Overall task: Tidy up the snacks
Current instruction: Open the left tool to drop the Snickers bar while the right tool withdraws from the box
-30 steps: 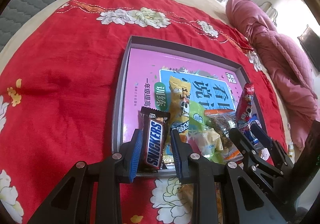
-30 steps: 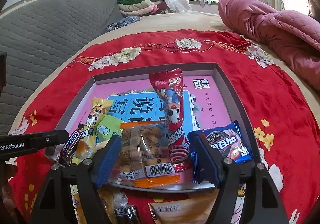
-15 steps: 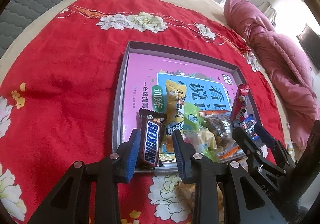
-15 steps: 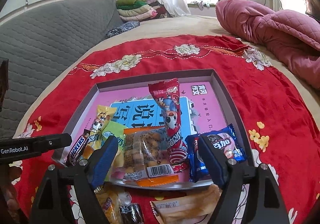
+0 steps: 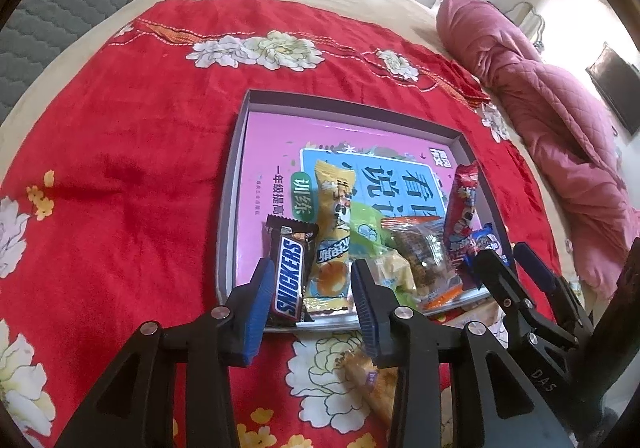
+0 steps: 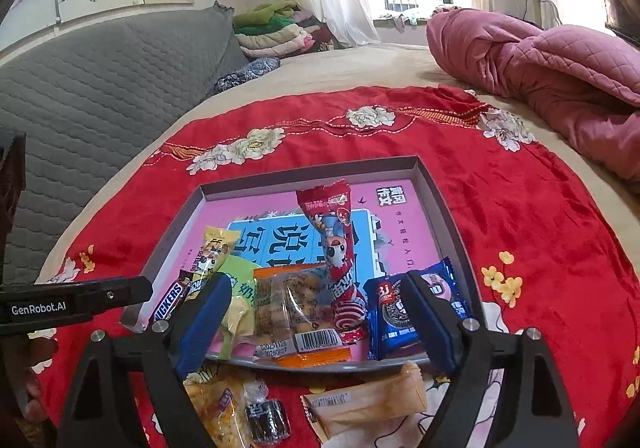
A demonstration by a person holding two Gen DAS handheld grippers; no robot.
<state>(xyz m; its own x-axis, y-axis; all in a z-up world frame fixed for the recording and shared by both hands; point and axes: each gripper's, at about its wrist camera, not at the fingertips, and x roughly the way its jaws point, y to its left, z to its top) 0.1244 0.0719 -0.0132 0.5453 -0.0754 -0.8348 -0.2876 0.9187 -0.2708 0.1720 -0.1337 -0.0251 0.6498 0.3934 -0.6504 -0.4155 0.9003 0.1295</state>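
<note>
A grey shallow tray (image 5: 232, 199) with a pink printed bottom lies on the red flowered cloth. A Snickers bar (image 5: 290, 276) lies in its near left corner, between the opening jaws of my left gripper (image 5: 312, 308). The left pad is close beside the bar and the right pad stands clear of it. Beside it lie a yellow packet (image 5: 332, 215), a green packet (image 5: 366, 228) and a clear nut packet (image 6: 296, 308). A long red packet (image 6: 336, 240) and a blue cookie packet (image 6: 388, 312) follow. My right gripper (image 6: 316, 324) hovers over the tray's (image 6: 440, 207) front edge, jaws opening wide and gripping nothing.
In front of the tray, on the cloth, lie a beige packet (image 6: 368, 400), a dark wrapped candy (image 6: 266, 416) and an orange-yellow packet (image 6: 212, 408). A pink quilt (image 6: 560, 63) is bunched at the far right. A grey padded headboard (image 6: 100, 87) stands at the left.
The left jaws have spread apart and let go of the Snickers bar, which now rests in the tray. The right jaws have widened and drawn back a little from the snacks.
</note>
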